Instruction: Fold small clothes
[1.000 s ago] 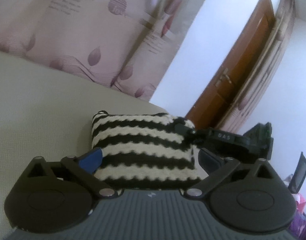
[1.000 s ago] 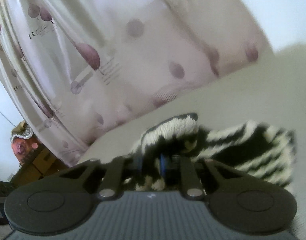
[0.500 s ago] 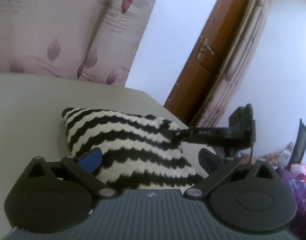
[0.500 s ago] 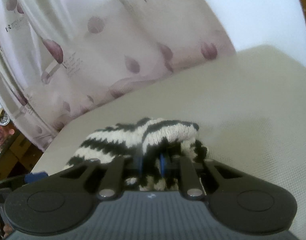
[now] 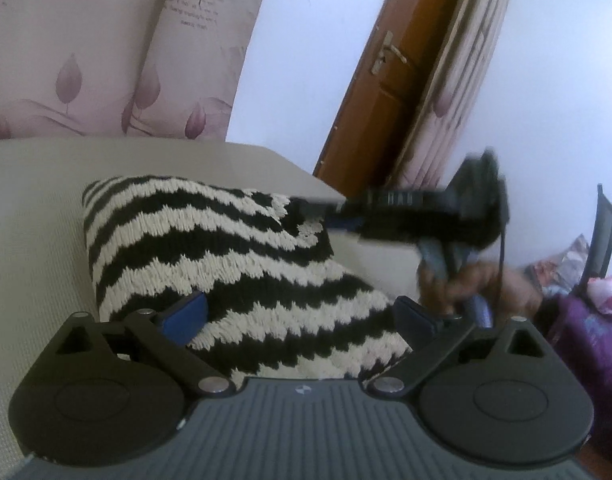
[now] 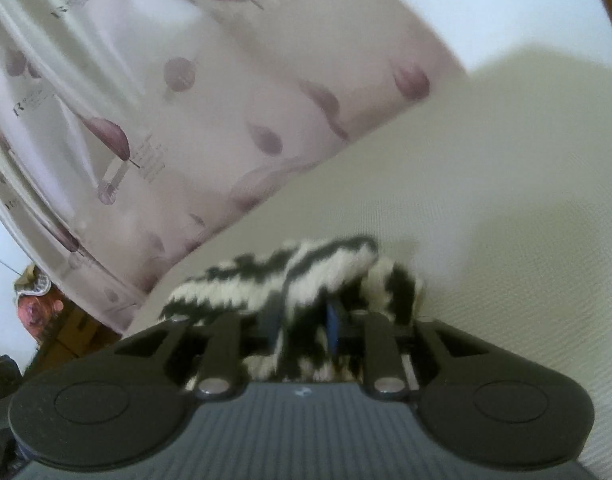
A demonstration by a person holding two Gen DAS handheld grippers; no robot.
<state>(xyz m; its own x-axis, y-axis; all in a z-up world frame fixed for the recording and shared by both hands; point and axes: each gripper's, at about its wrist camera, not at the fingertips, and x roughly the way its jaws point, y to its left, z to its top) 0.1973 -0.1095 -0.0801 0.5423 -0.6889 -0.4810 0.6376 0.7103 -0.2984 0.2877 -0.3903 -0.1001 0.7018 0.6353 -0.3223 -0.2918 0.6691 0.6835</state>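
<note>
A black-and-white striped knit garment (image 5: 226,264) lies folded on the beige bed (image 5: 34,216). My left gripper (image 5: 302,316) is open, its blue-padded fingers spread to either side of the garment's near edge. My right gripper (image 6: 304,320) is shut on a fold of the same garment (image 6: 306,272) and lifts that edge. In the left wrist view the right gripper (image 5: 330,216) comes in from the right and pinches the garment's far right corner, with the hand behind it.
A curtain with purple leaf print (image 5: 106,60) hangs behind the bed. A brown wooden door (image 5: 382,76) stands at the right. Clutter and purple fabric (image 5: 586,312) lie beyond the bed's right edge. Boxes (image 6: 66,332) sit at the far left in the right wrist view.
The right gripper has kept its hold on the garment's corner and carried it across, so the striped cloth has shifted and spread. The left gripper has stayed open at the near edge.
</note>
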